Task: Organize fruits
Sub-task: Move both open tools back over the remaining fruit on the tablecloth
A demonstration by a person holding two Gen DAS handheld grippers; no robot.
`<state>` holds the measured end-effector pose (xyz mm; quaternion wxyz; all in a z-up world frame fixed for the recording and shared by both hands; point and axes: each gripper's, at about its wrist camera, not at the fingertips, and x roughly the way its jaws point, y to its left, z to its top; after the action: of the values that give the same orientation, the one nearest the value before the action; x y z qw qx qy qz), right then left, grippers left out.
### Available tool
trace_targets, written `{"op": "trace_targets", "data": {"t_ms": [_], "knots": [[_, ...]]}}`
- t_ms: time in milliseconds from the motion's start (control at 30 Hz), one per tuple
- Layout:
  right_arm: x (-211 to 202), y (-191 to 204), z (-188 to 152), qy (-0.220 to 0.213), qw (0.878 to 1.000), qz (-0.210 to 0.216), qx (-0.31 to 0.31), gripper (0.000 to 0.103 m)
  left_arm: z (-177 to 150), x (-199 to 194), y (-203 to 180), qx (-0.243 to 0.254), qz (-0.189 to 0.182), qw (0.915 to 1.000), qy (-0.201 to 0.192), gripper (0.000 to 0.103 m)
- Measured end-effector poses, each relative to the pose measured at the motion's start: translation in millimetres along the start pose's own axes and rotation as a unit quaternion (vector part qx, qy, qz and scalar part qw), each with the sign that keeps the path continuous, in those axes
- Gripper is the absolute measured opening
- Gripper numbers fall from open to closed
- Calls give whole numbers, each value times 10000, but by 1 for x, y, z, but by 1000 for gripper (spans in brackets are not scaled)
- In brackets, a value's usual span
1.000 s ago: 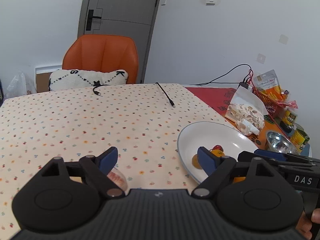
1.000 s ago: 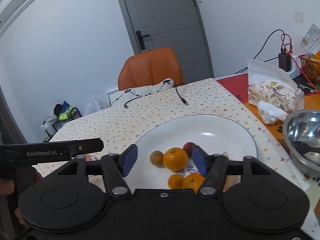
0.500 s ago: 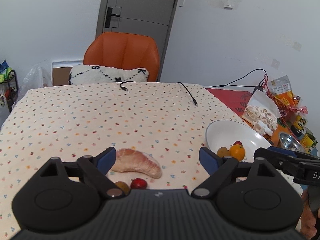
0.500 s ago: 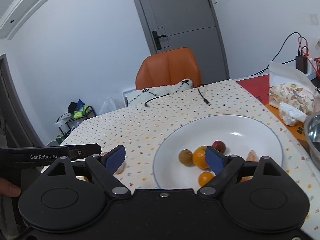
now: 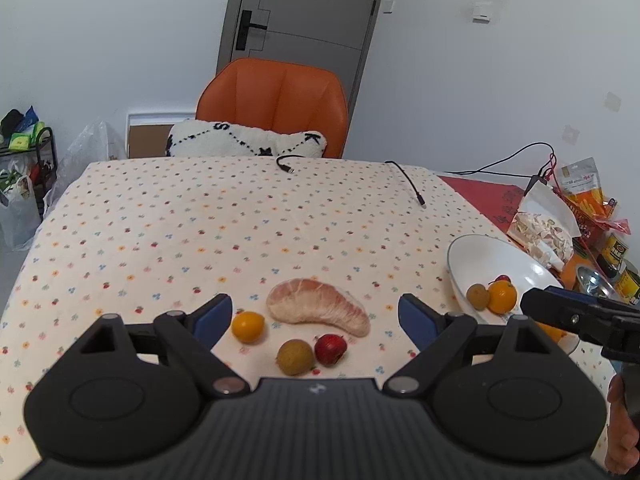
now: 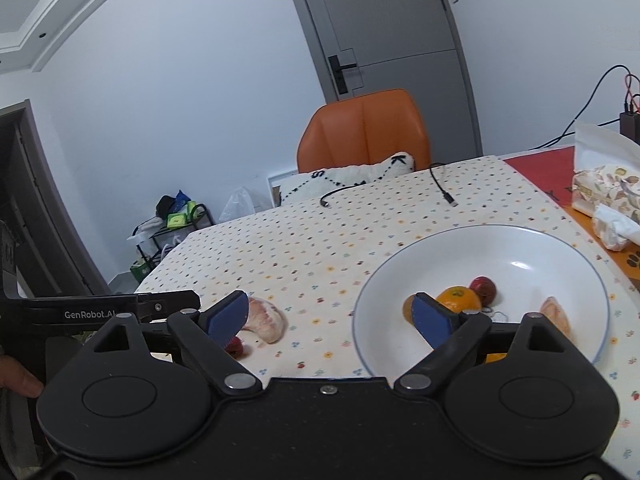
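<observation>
Left hand-held gripper [image 5: 316, 316] hangs released over fruit at lower centre; right hand-held gripper [image 6: 330, 316], just widened, holds nothing beside the plate [image 6: 560, 240].

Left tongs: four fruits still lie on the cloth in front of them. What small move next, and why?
Probably ease the open left tongs down and forward around the pomelo slice. It lies straight ahead between the open tips, while the small orange, brown fruit and red fruit sit nearer. The plate is to the right.

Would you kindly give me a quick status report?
Both grippers open, empty: left, right. Four fruits loose beside pomelo slice. Plate path clear.
</observation>
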<state>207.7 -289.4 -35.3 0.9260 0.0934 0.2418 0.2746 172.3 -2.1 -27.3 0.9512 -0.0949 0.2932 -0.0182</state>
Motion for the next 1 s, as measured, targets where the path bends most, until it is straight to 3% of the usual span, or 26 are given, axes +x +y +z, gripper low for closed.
{"op": "trace_targets", "data": {"t_ms": [400, 833, 1000], "knots": [[11, 20, -6, 137, 9995, 237, -162, 88, -14, -4, 19, -57, 134, 9999, 37, 85], [26, 40, -14, 364, 9980, 357, -365, 77, -27, 17, 18, -103, -101, 9997, 219, 53], [33, 44, -17, 471, 9974, 378, -402, 72, -32, 28, 19, -144, -115, 9993, 328, 45]]}}
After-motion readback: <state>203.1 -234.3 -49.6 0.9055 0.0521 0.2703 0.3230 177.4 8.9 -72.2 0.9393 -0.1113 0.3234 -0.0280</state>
